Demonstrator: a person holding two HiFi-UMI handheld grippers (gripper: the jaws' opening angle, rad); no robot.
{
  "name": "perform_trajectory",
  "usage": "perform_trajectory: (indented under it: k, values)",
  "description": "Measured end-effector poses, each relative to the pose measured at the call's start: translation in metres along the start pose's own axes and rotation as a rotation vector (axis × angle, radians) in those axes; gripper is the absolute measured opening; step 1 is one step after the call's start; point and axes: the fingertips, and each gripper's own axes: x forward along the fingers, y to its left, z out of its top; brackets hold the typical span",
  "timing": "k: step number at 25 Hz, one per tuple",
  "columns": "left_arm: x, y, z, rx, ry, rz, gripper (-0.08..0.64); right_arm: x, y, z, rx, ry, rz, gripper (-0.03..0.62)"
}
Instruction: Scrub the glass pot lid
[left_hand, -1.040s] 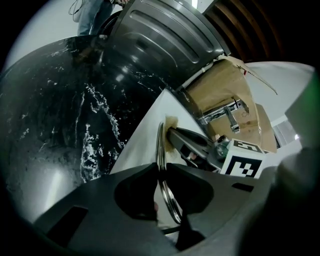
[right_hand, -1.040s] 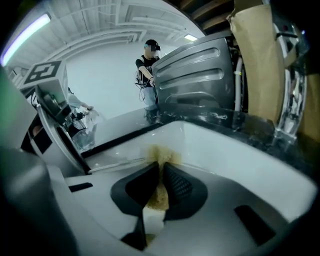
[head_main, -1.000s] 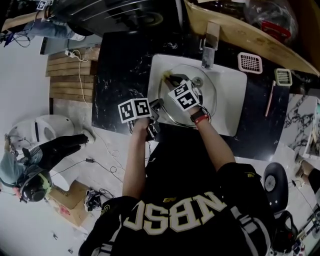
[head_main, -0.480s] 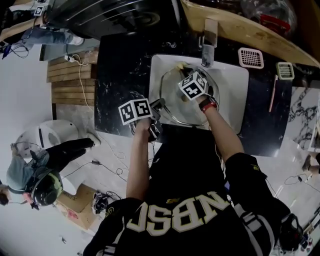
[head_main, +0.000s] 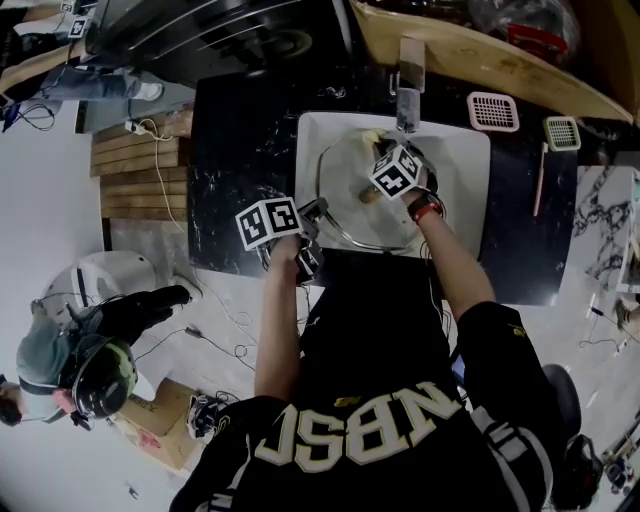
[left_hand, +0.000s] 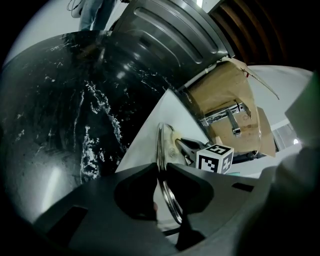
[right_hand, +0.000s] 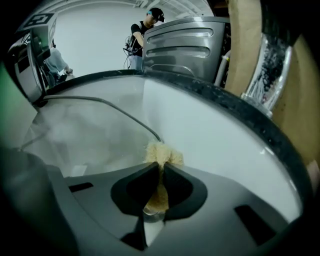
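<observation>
The round glass pot lid (head_main: 345, 195) stands tilted in the white sink (head_main: 465, 160). My left gripper (head_main: 313, 214) is shut on the lid's metal rim (left_hand: 161, 145) at its near left edge, and the rim runs up between the jaws of the left gripper (left_hand: 162, 172). My right gripper (head_main: 375, 145) is over the lid's far side near the faucet. The right gripper (right_hand: 161, 170) is shut on a tan scrubbing pad (right_hand: 161, 154). The pad's tuft sits against the lid's rim (right_hand: 125, 117), beside the fogged glass (right_hand: 75, 135).
A faucet (head_main: 408, 85) stands at the sink's back edge. On the black marble counter (head_main: 240, 130) lie a pink strainer (head_main: 495, 110), a green one (head_main: 562, 132) and a thin stick (head_main: 540, 180). A person (head_main: 90, 350) sits on the floor at the left.
My right gripper has carried the pad across the lid, from its left part toward the far right side by the faucet. The left gripper has kept still on the rim.
</observation>
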Motion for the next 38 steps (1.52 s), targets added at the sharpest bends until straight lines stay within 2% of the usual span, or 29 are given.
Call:
perform_trajectory:
  k: [6, 16, 23, 28, 31, 33, 38]
  values:
    - [0.001, 0.001, 0.000, 0.008, -0.003, 0.001, 0.077, -0.010, -0.018, -0.035, -0.014, 0.098, -0.044, 0.041]
    - [-0.001, -0.001, 0.000, 0.021, -0.020, 0.006, 0.075, -0.040, -0.021, -0.087, -0.072, 0.257, 0.028, 0.041]
    - [-0.001, 0.000, -0.001, 0.017, -0.015, 0.005, 0.075, -0.063, -0.007, -0.110, -0.082, 0.366, 0.130, 0.044]
    - [0.001, -0.001, 0.001, 0.015, -0.013, 0.000, 0.075, -0.078, 0.007, -0.123, -0.084, 0.443, 0.232, 0.048]
    - [0.000, -0.001, 0.000, 0.017, -0.010, -0.003, 0.075, -0.087, 0.027, -0.124, -0.080, 0.443, 0.343, 0.048]
    - [0.000, -0.001, 0.000, 0.018, -0.009, -0.003, 0.075, -0.099, 0.027, -0.131, -0.107, 0.496, 0.353, 0.048]
    - [-0.001, -0.002, -0.001, 0.018, -0.011, -0.008, 0.075, -0.117, 0.051, -0.134, -0.140, 0.510, 0.463, 0.048]
